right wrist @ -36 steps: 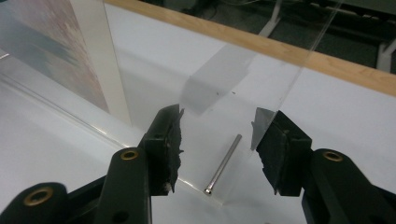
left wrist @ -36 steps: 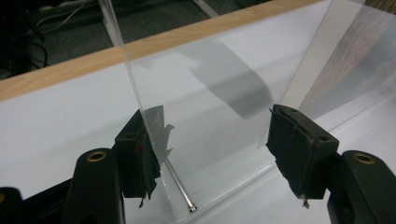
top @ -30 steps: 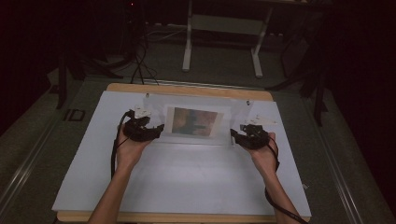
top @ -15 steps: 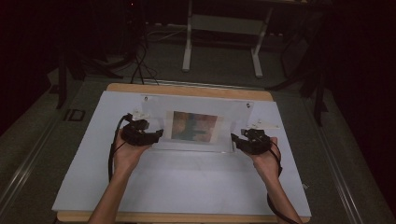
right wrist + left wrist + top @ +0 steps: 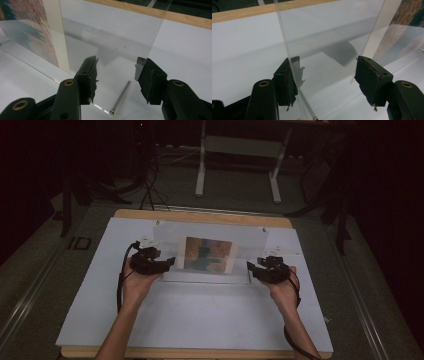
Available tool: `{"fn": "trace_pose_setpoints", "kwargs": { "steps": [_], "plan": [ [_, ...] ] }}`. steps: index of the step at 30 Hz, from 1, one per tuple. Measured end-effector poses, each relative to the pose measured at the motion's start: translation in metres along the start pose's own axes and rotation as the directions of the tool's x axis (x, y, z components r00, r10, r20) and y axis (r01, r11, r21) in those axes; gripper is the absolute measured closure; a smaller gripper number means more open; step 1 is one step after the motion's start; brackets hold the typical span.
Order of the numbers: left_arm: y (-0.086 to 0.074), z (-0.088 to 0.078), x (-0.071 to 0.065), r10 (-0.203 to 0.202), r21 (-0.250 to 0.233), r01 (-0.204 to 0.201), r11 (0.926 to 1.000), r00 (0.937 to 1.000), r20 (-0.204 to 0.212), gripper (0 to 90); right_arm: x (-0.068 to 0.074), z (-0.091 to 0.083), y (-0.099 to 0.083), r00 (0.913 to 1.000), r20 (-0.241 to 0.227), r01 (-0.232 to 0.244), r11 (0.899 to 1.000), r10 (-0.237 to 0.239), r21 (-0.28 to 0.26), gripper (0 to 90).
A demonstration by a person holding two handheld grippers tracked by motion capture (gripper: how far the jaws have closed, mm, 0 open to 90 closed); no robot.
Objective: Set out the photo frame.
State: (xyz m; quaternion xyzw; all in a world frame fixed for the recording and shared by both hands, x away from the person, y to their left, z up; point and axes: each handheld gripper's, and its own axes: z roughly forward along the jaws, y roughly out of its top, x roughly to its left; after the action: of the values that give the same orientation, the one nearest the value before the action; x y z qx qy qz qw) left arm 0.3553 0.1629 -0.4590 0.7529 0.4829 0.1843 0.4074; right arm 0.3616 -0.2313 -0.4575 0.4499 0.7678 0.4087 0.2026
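Flanking a clear acrylic picture frame (image 5: 210,254), the left gripper (image 5: 161,264) and right gripper (image 5: 256,270) sit at its two side edges in the middle of the high view. In the left gripper view the jaws stand spread, with the frame's near pane edge (image 5: 287,50) just beside the left-hand jaw and nothing pinched. In the right gripper view the jaws are likewise spread, the pane's edge (image 5: 153,40) rising near the right-hand jaw; a small metal pin (image 5: 121,98) lies on the white table sheet (image 5: 200,320) between them. Compared with a second ago, both grippers have drawn toward the lower part of the high view and the frame appears to have come with them, standing more upright. The colourful print (image 5: 209,254) sits inside, centre frame. Judged from this, repositioning looks largely done; gripping would need the jaws closed on the edges.
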Motion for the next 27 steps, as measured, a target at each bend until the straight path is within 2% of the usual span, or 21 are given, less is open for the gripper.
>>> {"fn": "trace_pose_setpoints", "kwargs": {
  "steps": [6,18,22,27],
  "plan": [
    [-0.008,-0.004,-0.002,0.001,-0.011,-0.001,0.9999,1.0000,0.001,37.1,0.000,-0.002,-0.005,0.9997,-0.015,0.019,1.000,-0.019,-0.004,51.2],
    [-0.011,-0.007,-0.008,-0.005,-0.022,0.005,0.9997,0.9998,-0.017,39.2,-0.006,0.000,-0.006,0.9990,-0.040,0.020,0.999,-0.021,-0.028,51.2],
    [-0.014,-0.007,-0.005,0.004,-0.031,-0.003,0.9995,1.0000,0.001,39.2,-0.004,-0.001,-0.008,0.9993,-0.032,0.020,0.999,-0.021,-0.032,51.2],
    [-0.016,-0.006,-0.001,-0.007,-0.050,0.008,0.9987,0.9996,0.027,38.7,-0.003,-0.001,-0.010,0.9994,-0.030,0.016,0.999,-0.017,-0.043,50.9]
  ]
}}
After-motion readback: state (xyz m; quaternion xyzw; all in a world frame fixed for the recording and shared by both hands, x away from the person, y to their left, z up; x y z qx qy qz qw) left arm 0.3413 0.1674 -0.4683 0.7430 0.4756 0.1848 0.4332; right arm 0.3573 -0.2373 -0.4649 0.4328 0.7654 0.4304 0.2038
